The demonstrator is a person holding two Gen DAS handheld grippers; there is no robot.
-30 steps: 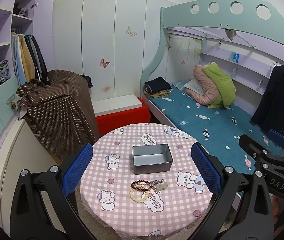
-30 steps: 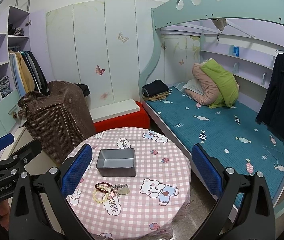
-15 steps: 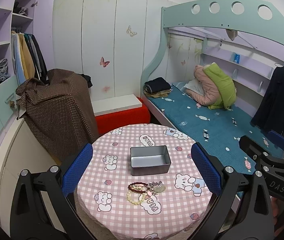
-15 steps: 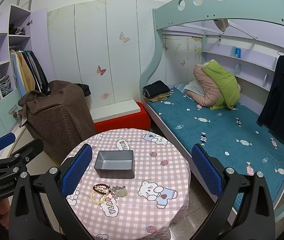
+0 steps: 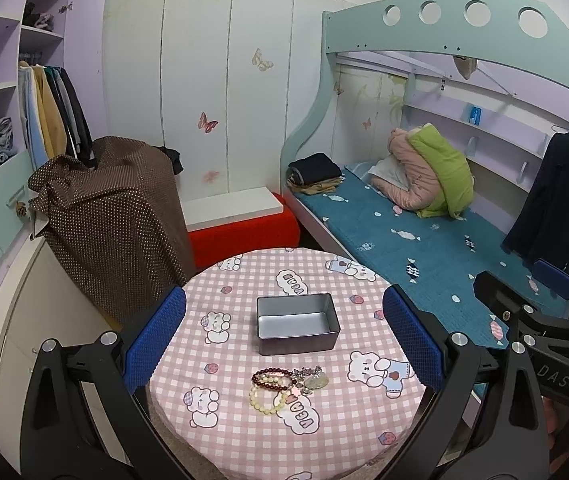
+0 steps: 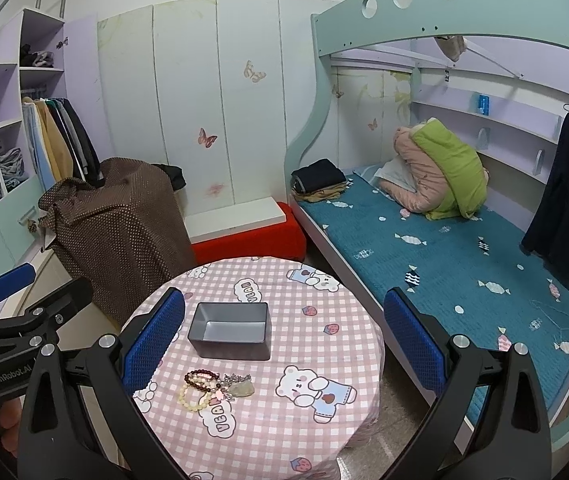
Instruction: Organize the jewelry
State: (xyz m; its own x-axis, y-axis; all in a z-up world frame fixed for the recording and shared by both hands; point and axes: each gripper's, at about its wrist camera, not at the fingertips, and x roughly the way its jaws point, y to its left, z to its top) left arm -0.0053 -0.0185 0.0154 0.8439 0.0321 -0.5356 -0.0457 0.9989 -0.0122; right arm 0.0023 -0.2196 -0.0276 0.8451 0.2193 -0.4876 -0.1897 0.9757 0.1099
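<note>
A small heap of jewelry lies on the round table with the pink checked cloth [image 5: 244, 420]: a dark red bead bracelet [image 5: 271, 374], a cream bead bracelet [image 5: 265, 399] and a silver chain with a pale pendant [image 5: 313, 379]. It also shows in the right wrist view [image 6: 208, 388]. An empty grey metal box [image 5: 297, 323] [image 6: 230, 334] stands just behind it. My left gripper [image 5: 283, 344] is open and empty, held high above the table. My right gripper [image 6: 284, 342] is open and empty, high over the table's right half.
A brown dotted cover [image 5: 112, 220] drapes something left of the table. A red bench with a white board [image 5: 240, 224] stands behind it. A bunk bed with a blue mattress [image 5: 424, 248] is at the right. A wardrobe [image 5: 0, 152] fills the left wall.
Both grippers have drawn back and risen a little, so the table looks smaller and lower. Nothing on the table has moved.
</note>
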